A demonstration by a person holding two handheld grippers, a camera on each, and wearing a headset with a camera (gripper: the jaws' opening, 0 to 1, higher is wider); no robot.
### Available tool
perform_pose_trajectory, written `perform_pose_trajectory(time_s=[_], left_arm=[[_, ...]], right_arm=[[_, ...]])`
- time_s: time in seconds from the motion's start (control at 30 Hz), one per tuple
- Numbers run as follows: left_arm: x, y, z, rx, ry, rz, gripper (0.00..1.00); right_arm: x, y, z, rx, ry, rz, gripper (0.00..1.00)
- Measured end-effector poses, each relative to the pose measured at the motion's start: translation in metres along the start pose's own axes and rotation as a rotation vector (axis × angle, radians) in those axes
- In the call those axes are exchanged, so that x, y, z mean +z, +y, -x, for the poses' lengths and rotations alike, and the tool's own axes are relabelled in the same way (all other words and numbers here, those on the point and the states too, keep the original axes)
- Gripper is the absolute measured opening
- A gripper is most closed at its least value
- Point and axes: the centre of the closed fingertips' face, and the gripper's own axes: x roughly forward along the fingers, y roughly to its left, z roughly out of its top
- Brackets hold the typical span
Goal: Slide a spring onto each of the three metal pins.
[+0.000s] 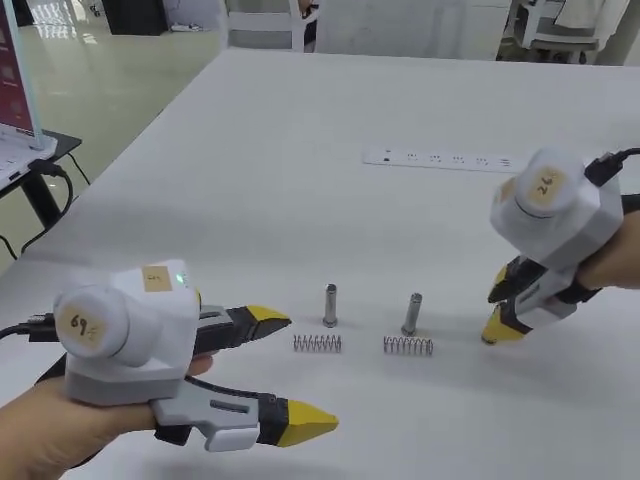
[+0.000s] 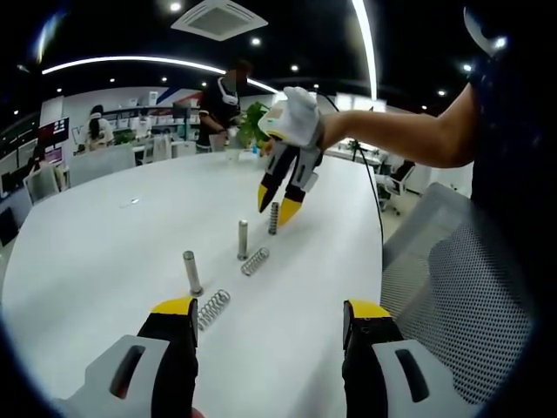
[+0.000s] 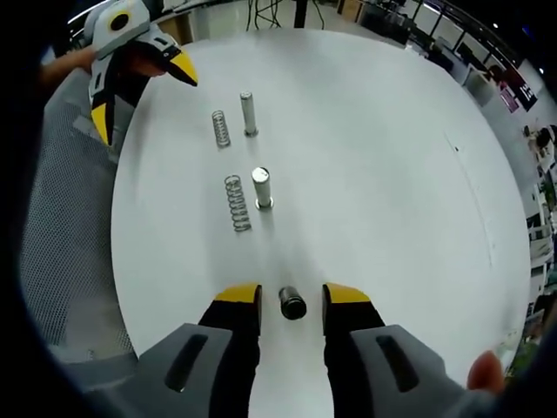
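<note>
At right claw (image 2: 276,208), third pin (image 2: 273,219), indistinct

L gripper (image 1: 295,372) sticker (image 1: 82,325) 69; R gripper (image 1: 495,315) 26

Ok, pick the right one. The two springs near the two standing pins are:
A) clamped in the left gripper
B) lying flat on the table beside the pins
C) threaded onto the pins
B: one spring and the other spring lie flat on the table, each next to an upright pin, and the left gripper is open with nothing in it.
</note>
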Motion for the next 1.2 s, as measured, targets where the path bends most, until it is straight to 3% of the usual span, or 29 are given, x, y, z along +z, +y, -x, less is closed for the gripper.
perform_pose_trajectory(time_s=[0.6,1.2], left_arm=[[0.001,0.000,0.001,0.000,-0.003,-0.007,0.63],[0.001,-0.001,0.002,0.000,0.000,-0.009,0.63]], right_arm=[[0.030,0.015,0.003,0.008,-0.040,0.053,0.27],[0.042,0.035,-0.018,0.066,-0.040,0.091,0.25]])
